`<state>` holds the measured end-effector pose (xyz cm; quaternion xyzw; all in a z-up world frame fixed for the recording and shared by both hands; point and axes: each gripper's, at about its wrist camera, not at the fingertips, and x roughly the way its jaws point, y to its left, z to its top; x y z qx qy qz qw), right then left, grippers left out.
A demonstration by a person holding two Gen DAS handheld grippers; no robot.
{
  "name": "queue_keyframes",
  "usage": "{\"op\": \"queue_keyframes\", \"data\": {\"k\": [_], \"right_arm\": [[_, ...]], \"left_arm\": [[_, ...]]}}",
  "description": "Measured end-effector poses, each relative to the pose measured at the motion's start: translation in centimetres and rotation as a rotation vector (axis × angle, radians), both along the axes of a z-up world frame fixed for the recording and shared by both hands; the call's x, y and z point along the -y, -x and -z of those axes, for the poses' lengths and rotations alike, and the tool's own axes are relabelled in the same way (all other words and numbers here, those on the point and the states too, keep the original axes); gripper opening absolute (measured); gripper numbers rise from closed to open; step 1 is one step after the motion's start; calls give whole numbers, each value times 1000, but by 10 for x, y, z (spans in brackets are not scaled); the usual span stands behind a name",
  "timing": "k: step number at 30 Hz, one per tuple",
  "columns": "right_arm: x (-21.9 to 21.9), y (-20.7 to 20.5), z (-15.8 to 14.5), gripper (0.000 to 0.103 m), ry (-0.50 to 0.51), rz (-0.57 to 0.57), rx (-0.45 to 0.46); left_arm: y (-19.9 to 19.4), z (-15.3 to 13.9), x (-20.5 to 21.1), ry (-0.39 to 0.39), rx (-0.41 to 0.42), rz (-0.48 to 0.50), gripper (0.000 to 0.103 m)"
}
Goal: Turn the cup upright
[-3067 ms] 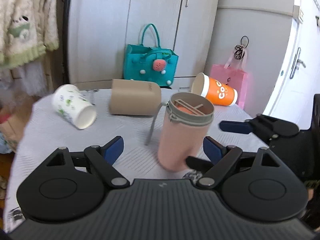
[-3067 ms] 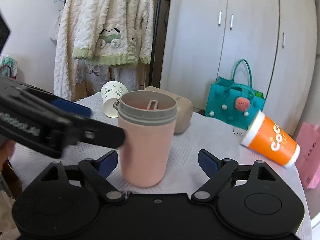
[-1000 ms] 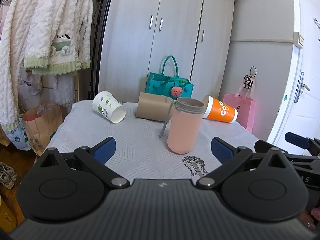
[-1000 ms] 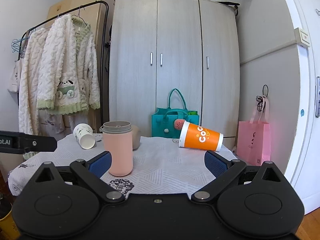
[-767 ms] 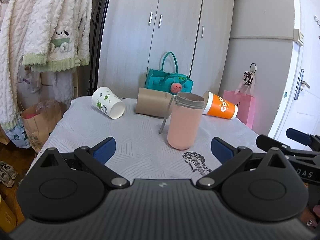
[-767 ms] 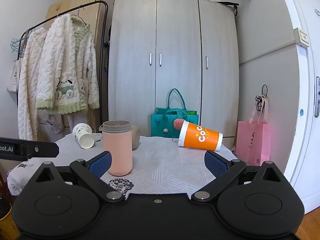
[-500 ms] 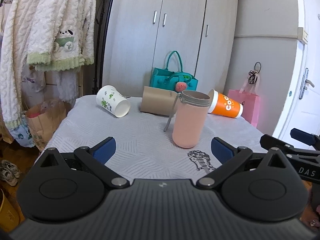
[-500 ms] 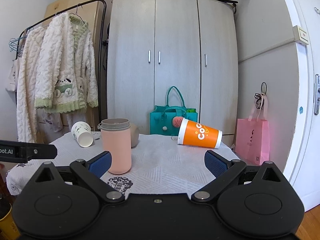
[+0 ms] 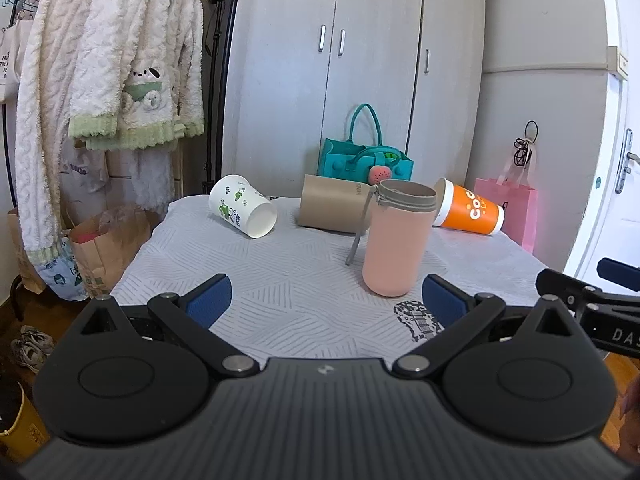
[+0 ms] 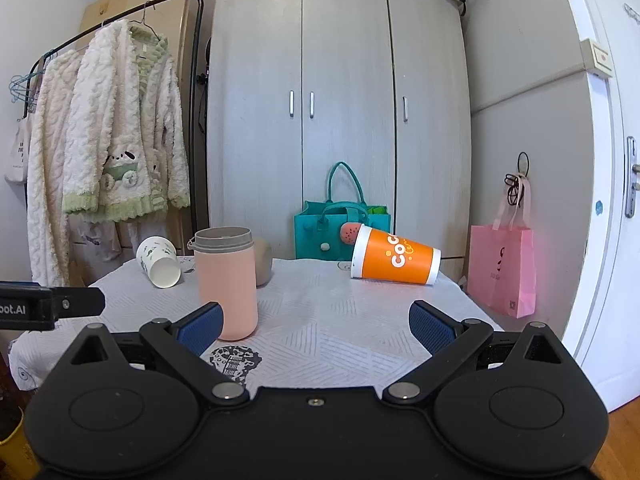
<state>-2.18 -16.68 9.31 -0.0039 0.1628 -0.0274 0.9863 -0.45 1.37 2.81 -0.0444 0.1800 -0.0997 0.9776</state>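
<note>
A pink cup with a grey lid (image 9: 398,240) stands upright on the table, also in the right wrist view (image 10: 227,282). Three cups lie on their sides behind it: a white leaf-print cup (image 9: 242,211) (image 10: 159,267), a beige cup (image 9: 334,209) (image 10: 263,267) and an orange cup (image 9: 469,213) (image 10: 396,260). My left gripper (image 9: 326,300) is open and empty, back from the table's near edge. My right gripper (image 10: 316,326) is open and empty, low at the near edge, right of the pink cup.
The table (image 9: 288,280) has a grey patterned cloth. A wardrobe (image 10: 340,120) stands behind, with a teal bag (image 9: 364,160) and a pink bag (image 10: 502,270) by it. Knit jackets (image 9: 112,80) hang at the left. A paper bag (image 9: 108,248) stands on the floor.
Both grippers have let go of the pink cup, which now stands upright, and pulled back from it. Over the last second the views shifted only slightly.
</note>
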Motion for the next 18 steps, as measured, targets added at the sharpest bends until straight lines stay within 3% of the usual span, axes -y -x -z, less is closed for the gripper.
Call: {"op": "queue_keyframes", "data": {"k": [18], "right_arm": [[3, 2, 1, 101, -9, 7, 1]], "left_arm": [[2, 0, -1, 0, 10, -14, 103]]}}
